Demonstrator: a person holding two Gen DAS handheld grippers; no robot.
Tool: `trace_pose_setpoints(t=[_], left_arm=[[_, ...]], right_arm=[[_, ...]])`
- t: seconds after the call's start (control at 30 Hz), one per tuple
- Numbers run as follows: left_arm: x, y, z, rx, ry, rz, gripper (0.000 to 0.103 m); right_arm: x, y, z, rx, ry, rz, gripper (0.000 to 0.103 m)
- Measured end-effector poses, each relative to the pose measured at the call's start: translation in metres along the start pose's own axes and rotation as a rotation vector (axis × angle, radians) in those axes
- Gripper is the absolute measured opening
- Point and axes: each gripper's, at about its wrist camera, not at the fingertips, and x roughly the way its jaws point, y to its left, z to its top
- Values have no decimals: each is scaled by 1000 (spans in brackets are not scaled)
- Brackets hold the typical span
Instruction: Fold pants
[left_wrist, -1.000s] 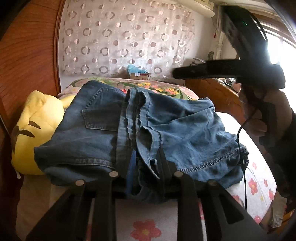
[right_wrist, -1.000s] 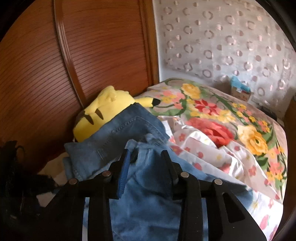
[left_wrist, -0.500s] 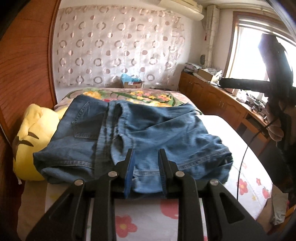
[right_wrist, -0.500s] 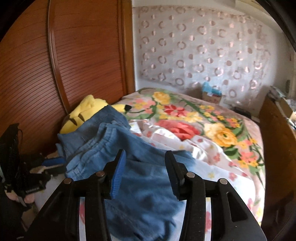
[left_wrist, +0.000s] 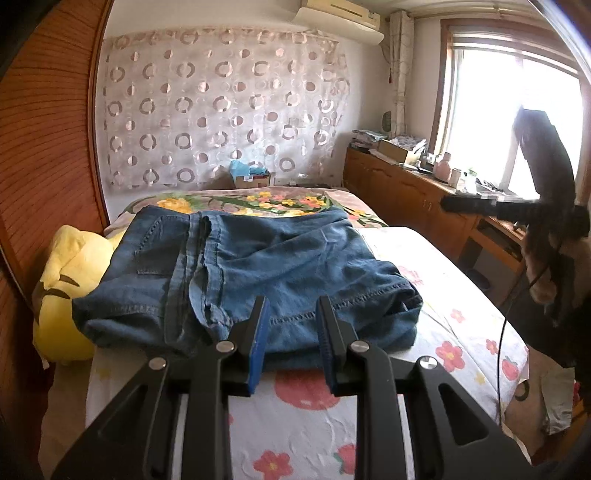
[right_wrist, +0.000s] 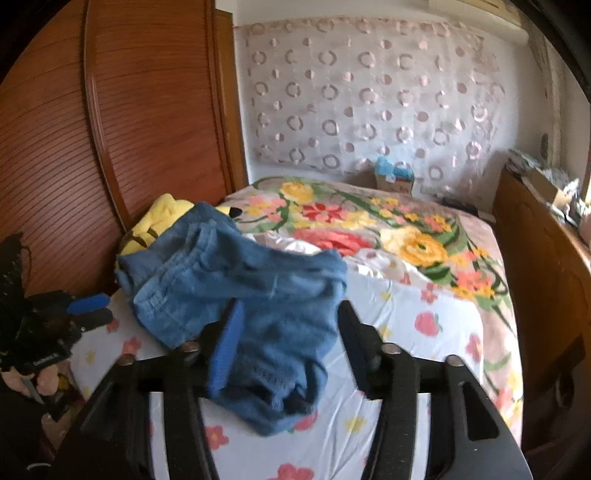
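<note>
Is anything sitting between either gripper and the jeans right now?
Nothing visible. The folded jeans lie on the bedsheet straight ahead of the left gripper and right gripper, both open and holding nothing. The yellow plush toy sits at the jeans' far-left side, clear of both approaches.

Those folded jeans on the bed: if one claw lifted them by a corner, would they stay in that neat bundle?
Probably not. The jeans are soft denim with wrinkled layers, so they would likely sag and unfold. Stacked thick, they look fairly heavy for cloth. One side rests on the yellow plush toy, so a push might drag it too.
</note>
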Motion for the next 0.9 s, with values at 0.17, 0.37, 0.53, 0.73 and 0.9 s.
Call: trace_pose_setpoints(t=[0.17, 0.37, 0.53, 0.73, 0.9], left_arm=[[-11, -9, -12, 17, -2, 17, 24], [-11, -11, -17, 34, 11, 34, 24], [-5, -12, -25, 32, 29, 28, 24], [3, -13, -34, 23, 48, 19, 24], [7, -15, -38, 27, 63, 15, 24]], right_arm=[[9, -3, -31, 45, 28, 11, 59], [34, -10, -52, 99, 71, 23, 59], [72, -22, -62, 154, 119, 1, 62], [118, -44, -68, 235, 177, 4, 63], [139, -51, -72, 297, 223, 50, 63]])
